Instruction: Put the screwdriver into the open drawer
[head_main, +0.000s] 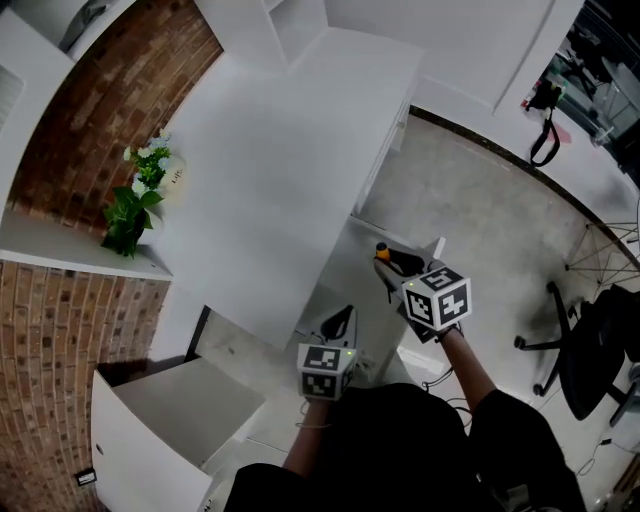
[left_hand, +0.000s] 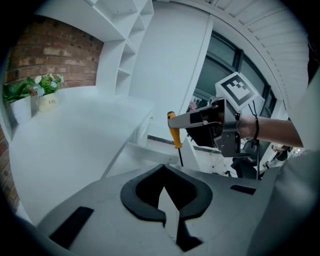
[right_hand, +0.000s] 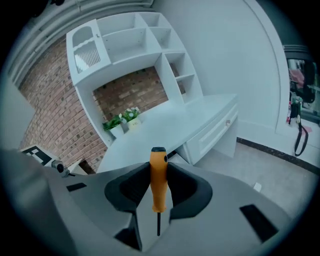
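Note:
The screwdriver has an orange handle and a thin dark shaft. My right gripper is shut on the handle, which stands upright with the shaft pointing back toward the camera. In the head view the right gripper holds the screwdriver over the open white drawer under the desk's near end. The left gripper view shows the screwdriver hanging shaft-down above the drawer. My left gripper is shut and empty, and in the head view the left gripper sits just left of the drawer.
A long white desk runs along a brick wall, with a potted plant on it and shelves at the far end. A white cabinet stands at lower left. A black office chair is on the right.

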